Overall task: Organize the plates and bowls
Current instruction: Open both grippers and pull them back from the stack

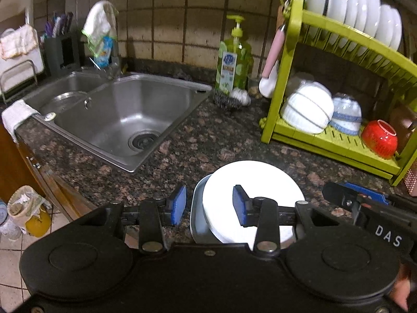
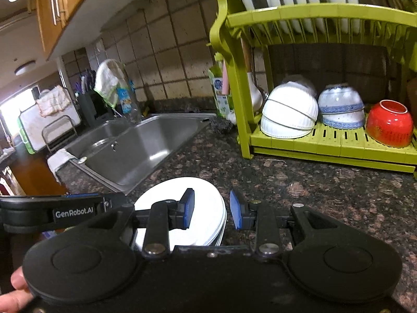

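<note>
Round glossy white plates point(image 1: 256, 182) stacked on speckled granite counter point(image 1: 198, 140)

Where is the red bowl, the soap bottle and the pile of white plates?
red bowl point(image 2: 389, 124), right wrist view, on its rounded side.
soap bottle point(image 1: 233, 65), left wrist view, on its label.
pile of white plates point(image 1: 256, 180), left wrist view, on the top plate's face.

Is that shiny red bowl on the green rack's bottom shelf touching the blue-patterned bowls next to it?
Apart. The right wrist view shows a strip of green slatted rack between the red bowl and the stacked blue-patterned bowls.
</note>
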`<state>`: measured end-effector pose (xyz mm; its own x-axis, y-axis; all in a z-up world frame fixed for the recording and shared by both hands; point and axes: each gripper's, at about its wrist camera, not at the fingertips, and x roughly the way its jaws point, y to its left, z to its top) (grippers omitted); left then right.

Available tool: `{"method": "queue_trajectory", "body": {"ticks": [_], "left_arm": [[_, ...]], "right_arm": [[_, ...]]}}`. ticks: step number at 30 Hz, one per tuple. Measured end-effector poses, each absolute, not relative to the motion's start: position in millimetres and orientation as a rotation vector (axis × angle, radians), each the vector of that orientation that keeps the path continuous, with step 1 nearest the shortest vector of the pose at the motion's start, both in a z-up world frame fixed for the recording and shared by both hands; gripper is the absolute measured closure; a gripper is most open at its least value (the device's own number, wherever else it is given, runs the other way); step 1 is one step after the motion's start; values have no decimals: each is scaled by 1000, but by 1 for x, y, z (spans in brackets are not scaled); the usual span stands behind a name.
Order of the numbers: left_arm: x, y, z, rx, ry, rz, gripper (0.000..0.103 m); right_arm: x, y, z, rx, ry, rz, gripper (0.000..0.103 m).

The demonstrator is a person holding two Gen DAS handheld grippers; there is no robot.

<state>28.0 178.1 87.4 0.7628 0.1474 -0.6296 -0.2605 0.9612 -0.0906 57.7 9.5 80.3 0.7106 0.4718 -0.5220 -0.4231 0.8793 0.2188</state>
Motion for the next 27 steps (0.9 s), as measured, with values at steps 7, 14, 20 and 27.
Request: {"method": "queue_trajectory", "body": {"ticks": [7, 14, 20, 27], "left_arm": [[0, 148, 85, -156, 595, 287, 49], [-15, 122, 66, -139, 578, 344, 49], [-20, 112, 45, -125, 591, 387, 49], [-25, 101, 27, -83, 575, 416, 49]], "right_arm": [[21, -16, 79, 94, 567, 508, 69], [-6, -38, 57, 50, 562, 468, 68], [-24, -50, 45, 20, 535, 442, 68], [-30, -60, 44, 31, 486, 421, 66]]}}
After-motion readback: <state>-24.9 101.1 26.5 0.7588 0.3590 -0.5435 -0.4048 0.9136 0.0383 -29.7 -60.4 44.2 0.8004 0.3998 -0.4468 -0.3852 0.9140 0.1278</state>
